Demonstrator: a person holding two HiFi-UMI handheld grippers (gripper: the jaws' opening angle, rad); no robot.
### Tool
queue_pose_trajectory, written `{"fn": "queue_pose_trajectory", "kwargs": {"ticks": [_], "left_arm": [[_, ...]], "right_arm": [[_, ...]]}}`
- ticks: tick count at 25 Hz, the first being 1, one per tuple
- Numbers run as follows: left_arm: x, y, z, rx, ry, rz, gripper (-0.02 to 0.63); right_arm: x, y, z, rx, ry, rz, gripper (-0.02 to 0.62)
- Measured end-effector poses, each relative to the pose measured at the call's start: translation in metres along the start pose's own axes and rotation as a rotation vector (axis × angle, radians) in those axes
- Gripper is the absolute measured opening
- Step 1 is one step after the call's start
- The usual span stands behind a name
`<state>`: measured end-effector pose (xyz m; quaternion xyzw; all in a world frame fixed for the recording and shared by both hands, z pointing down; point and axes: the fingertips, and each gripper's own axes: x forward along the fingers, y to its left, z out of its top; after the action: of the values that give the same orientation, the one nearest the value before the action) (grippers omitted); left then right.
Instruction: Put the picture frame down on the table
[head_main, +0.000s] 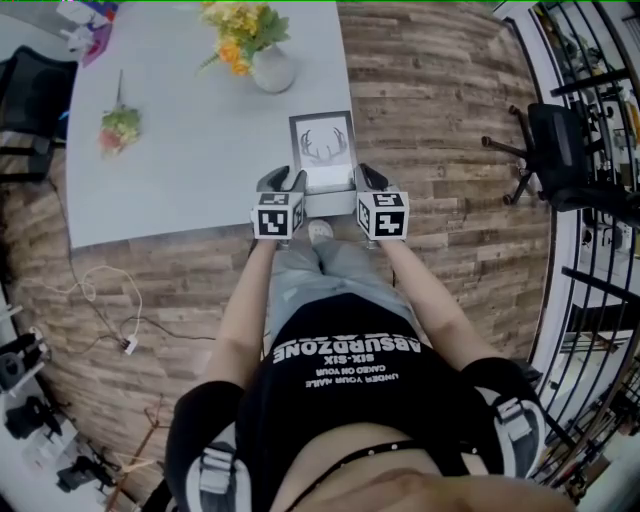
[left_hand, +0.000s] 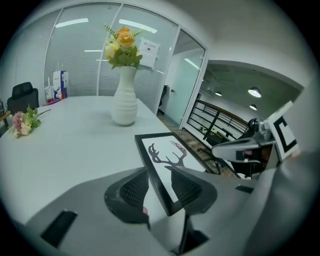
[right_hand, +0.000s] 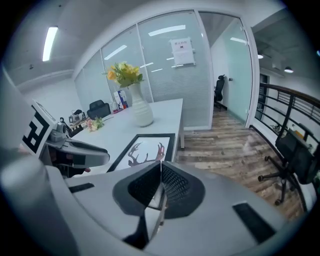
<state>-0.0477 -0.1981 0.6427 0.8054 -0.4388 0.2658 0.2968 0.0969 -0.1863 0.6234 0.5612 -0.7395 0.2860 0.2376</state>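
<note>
The picture frame has a black border and a white print of deer antlers. It lies flat over the near right corner of the grey table; whether it rests on the top I cannot tell. My left gripper holds its near left edge. In the left gripper view the black border runs between the two pads of that gripper. On the near right edge my right gripper is shut; in the right gripper view the gripper pinches the thin edge of the frame.
A white vase with yellow flowers stands on the table beyond the frame. A small pink bunch lies at the table's left. A black office chair stands on the wood floor to the right, near black railings.
</note>
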Motion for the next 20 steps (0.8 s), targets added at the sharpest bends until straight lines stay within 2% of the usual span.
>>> {"fn": "queue_pose_trajectory", "kwargs": {"ticks": [3,6,8,10,15,17,20], "left_arm": [[-0.021,-0.01,0.01,0.082,-0.07,-0.011,0.14],[-0.047,-0.021,0.023,0.129,-0.155,0.007,0.061],[-0.064,-0.029,0.033,0.14,-0.209,0.012,0.04],[-0.079,-0.039,0.043,0.117,-0.246,-0.005,0.028],[-0.11,-0.065,0.049,-0.047,-0.248,-0.129,0.015],[-0.116,-0.069,0.043,-0.067,-0.229,-0.138,0.015],[-0.123,-0.069,0.034,-0.056,-0.209,-0.117,0.015]], "right_arm": [[-0.02,0.009,0.015,-0.01,-0.065,0.028,0.017],[-0.041,0.019,0.02,-0.011,-0.107,0.056,0.017],[-0.054,0.026,0.023,-0.008,-0.125,0.082,0.015],[-0.067,0.035,0.026,-0.016,-0.132,0.12,0.015],[-0.095,0.059,0.032,-0.102,-0.14,0.195,0.015],[-0.105,0.064,0.035,-0.124,-0.154,0.206,0.015],[-0.117,0.068,0.036,-0.118,-0.173,0.208,0.015]]}}
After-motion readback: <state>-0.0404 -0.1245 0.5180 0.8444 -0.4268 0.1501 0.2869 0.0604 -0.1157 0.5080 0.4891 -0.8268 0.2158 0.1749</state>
